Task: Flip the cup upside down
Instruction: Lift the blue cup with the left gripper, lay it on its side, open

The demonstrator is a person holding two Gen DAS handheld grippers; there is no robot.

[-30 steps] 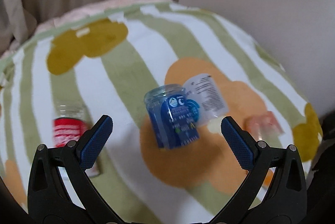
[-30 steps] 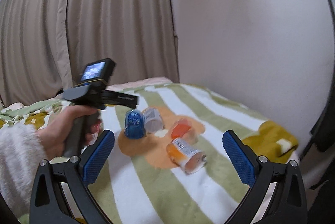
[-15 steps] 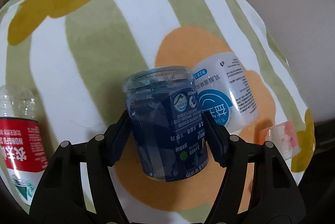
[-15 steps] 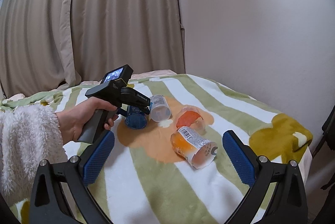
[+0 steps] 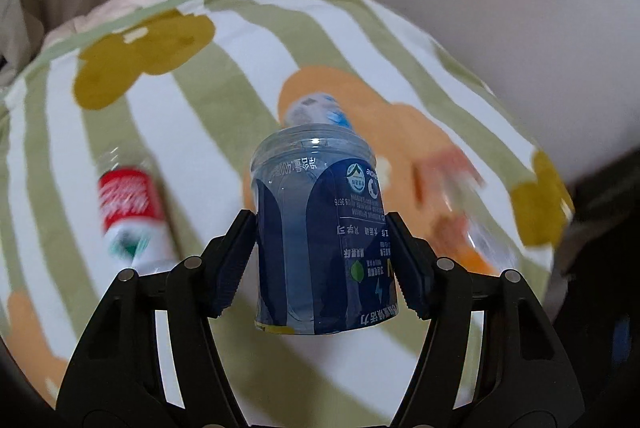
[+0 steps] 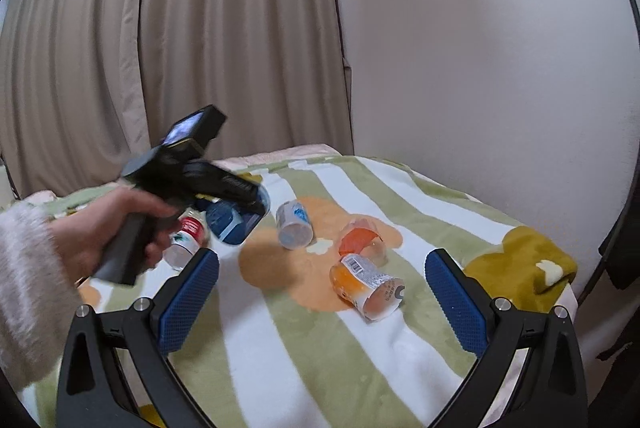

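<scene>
Left wrist: clear blue-labelled cup [image 5: 320, 232] (print inverted) clamped in left gripper [image 5: 322, 262].

In the left wrist view, motion blur smears the red-labelled bottle [image 5: 130, 210] at nine o'clock and the orange cups [image 5: 460, 196] at three o'clock; their print is unreadable. The blue cup [image 5: 320, 232] hides most of the white cup [image 5: 316, 110] behind it. In the right wrist view, the left hand-held gripper [image 6: 244, 206] is blurred and covers part of that blue cup [image 6: 234, 228].
</scene>
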